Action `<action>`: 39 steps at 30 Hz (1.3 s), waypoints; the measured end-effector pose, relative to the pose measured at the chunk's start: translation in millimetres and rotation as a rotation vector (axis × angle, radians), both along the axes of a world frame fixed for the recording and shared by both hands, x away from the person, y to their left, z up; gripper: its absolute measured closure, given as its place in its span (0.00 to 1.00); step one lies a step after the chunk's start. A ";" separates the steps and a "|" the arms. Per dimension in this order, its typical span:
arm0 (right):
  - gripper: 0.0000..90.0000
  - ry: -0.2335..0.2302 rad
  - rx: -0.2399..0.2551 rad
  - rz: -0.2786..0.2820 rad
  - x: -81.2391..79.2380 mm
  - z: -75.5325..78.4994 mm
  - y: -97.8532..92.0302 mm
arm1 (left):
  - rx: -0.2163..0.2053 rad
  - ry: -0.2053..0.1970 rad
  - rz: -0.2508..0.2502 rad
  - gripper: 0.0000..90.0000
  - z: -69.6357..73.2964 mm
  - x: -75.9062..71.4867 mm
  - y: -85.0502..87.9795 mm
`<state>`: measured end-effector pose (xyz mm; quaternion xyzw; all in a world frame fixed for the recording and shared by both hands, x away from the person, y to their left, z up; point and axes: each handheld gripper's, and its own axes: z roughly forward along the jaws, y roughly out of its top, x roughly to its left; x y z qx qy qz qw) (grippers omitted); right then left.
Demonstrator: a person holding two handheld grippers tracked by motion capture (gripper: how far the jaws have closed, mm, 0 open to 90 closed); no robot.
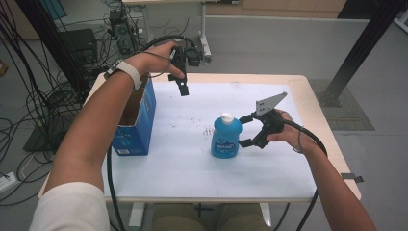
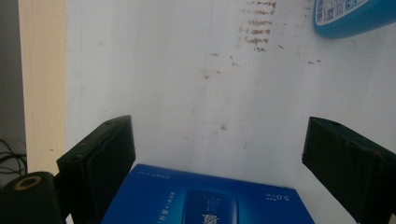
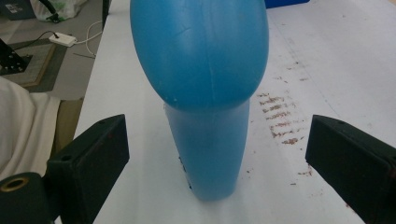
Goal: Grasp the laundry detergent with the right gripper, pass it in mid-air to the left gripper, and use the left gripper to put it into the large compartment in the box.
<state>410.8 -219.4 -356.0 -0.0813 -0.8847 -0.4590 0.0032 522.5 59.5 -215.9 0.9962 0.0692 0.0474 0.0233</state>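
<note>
A blue bottle (image 1: pixel 226 138) with a white cap stands upright near the middle of the white sheet. My right gripper (image 1: pixel 246 130) is just to its right, open, with its jaws pointing at it. In the right gripper view the bottle (image 3: pixel 210 84) stands between the jaws of my right gripper (image 3: pixel 217 140), and neither pad touches it. My left gripper (image 1: pixel 183 89) hangs in the air over the far edge of the table, beside the open blue box (image 1: pixel 137 120), pointing down. In the left gripper view my left gripper (image 2: pixel 219 135) is open and empty above the box (image 2: pixel 205 196), and the bottle (image 2: pixel 355 14) lies at the top right.
The white sheet (image 1: pixel 192 163) on the wooden table (image 1: pixel 315 110) carries brown specks (image 1: pixel 204 127) left of the bottle. Cables and equipment (image 1: pixel 43 96) crowd the floor at left and behind. A black post (image 1: pixel 358 48) stands beyond the right corner.
</note>
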 end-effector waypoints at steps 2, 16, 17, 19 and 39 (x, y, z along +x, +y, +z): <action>0.07 0.000 0.001 0.000 0.1 -0.5 0.2 | 0.002 0.001 -0.001 0.11 -0.2 0.1 -0.2; 0.07 0.001 0.016 -0.005 -0.2 -1.8 -1.7 | 0.002 0.000 0.001 0.11 0.2 -0.3 0.7; 0.07 0.000 0.016 -0.006 -0.3 -1.8 -1.6 | 0.003 0.000 0.000 0.11 0.3 -0.2 0.9; 0.07 -0.002 0.015 -0.002 -0.7 -1.8 -1.3 | 0.001 -0.002 0.003 0.11 0.6 -0.3 1.0; 0.06 -0.011 0.011 0.002 -1.3 -2.0 -0.5 | 0.006 -0.002 0.002 0.11 -0.8 0.0 1.2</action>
